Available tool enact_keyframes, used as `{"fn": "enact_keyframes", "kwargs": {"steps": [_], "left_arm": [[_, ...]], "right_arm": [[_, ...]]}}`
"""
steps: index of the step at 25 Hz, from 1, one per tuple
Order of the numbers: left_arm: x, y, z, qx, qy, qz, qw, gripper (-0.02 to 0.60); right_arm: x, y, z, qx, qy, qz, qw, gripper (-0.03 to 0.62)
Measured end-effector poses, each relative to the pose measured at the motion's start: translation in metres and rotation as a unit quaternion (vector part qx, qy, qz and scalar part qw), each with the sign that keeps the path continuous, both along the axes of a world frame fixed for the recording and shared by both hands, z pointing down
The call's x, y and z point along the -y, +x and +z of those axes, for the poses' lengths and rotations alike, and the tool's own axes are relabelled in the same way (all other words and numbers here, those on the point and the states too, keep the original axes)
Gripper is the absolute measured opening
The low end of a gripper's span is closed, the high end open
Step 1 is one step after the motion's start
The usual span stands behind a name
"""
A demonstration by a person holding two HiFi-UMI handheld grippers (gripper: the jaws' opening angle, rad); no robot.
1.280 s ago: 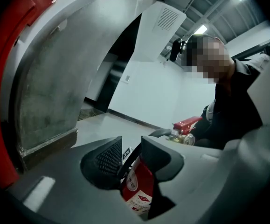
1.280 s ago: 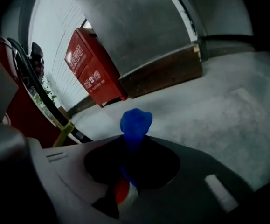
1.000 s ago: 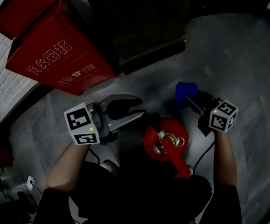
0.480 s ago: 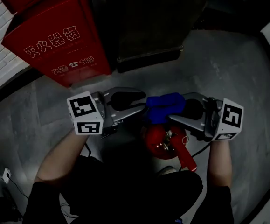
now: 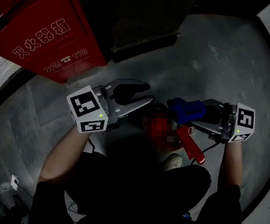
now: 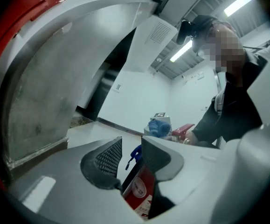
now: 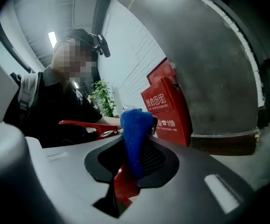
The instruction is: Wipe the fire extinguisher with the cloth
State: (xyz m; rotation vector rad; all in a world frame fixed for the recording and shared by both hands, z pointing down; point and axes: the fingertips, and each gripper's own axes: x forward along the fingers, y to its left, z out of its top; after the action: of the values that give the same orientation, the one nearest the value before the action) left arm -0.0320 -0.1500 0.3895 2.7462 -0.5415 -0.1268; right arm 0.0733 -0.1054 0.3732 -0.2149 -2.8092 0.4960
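While the person is crouching over the work, the right gripper (image 5: 183,117) is clamping the blue cloth (image 5: 186,108) tight between its jaws, a fold of it sticking out past the tips. The left gripper (image 5: 146,93) is holding its jaws partly apart, and neither pad is pressing on anything; only a strip of red body and label is showing low down through the gap.

Just below and between the two tools, the fire extinguisher (image 6: 138,190) is standing upright on the grey floor (image 5: 218,55), so its long axis is running straight up toward the head camera and only its top is facing the person. Its red lever (image 5: 194,149) is pointing back toward the person's right side. The cloth is hanging at the top's right edge, close to the valve, whereas the left gripper is coming in level from the opposite side. The right hand is therefore lying nearer, and the wipe is probably going to have to travel downward along the cylinder's side from there.

Farther off, a red cabinet (image 5: 41,36) is standing against the white brick wall.
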Motion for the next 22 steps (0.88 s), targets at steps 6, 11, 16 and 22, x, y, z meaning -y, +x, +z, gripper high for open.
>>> {"fn": "enact_keyframes", "kwargs": {"steps": [6, 11, 16, 22], "left_arm": [[-0.009, 0.014, 0.016, 0.041, 0.001, 0.076, 0.9963, 0.129], [0.0, 0.023, 0.014, 0.013, 0.008, 0.101, 0.9948, 0.129], [0.004, 0.027, 0.024, -0.008, 0.002, 0.122, 0.9925, 0.129], [0.019, 0.034, 0.019, -0.053, 0.008, 0.1, 0.9936, 0.126]], "right_arm": [[-0.026, 0.013, 0.003, -0.051, 0.013, 0.054, 0.997, 0.071], [-0.034, 0.012, 0.009, -0.06, 0.028, 0.159, 0.985, 0.071], [-0.05, 0.02, 0.016, -0.062, 0.039, 0.278, 0.958, 0.071], [-0.06, 0.035, 0.03, -0.057, 0.011, 0.412, 0.909, 0.071]]}}
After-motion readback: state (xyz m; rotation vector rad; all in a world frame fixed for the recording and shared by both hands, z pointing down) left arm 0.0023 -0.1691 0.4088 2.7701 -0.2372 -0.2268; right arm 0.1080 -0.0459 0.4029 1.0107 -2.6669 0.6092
